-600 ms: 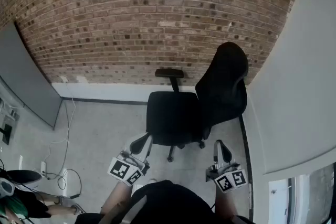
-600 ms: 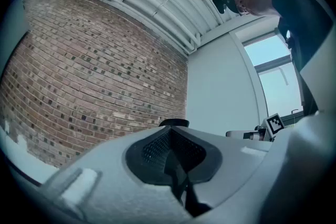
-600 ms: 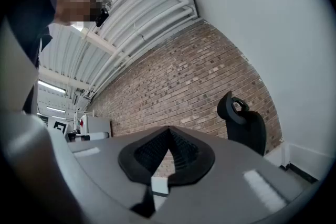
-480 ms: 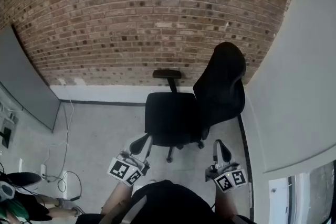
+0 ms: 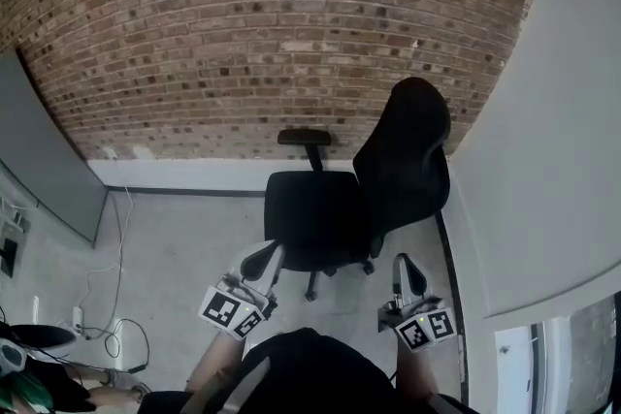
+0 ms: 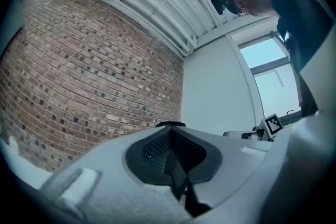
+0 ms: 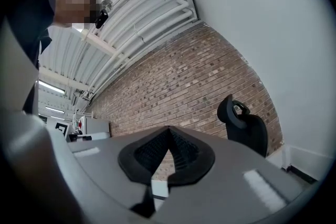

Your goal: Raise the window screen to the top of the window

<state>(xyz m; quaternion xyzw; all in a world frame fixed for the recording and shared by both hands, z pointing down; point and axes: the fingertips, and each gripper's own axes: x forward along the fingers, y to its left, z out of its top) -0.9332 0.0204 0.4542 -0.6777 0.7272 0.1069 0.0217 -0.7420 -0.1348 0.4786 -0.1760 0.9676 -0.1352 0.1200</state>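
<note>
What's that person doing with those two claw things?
A person holds a claw in each hand, out in front of the body. The left claw and the right claw are both shut, with nothing in them. They point toward a black office chair by a brick wall. The window is off to one side and neither claw touches it, so the job has not begun.

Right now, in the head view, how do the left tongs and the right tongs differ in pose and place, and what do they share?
Pose: the left tongs slant up and rightward, while the right tongs point almost straight up the picture.
Place: the left tongs' tips overlap the black chair's seat corner, while the right tongs lie over floor, nearer the pale wall.
Shared: both are shut and empty.
</note>
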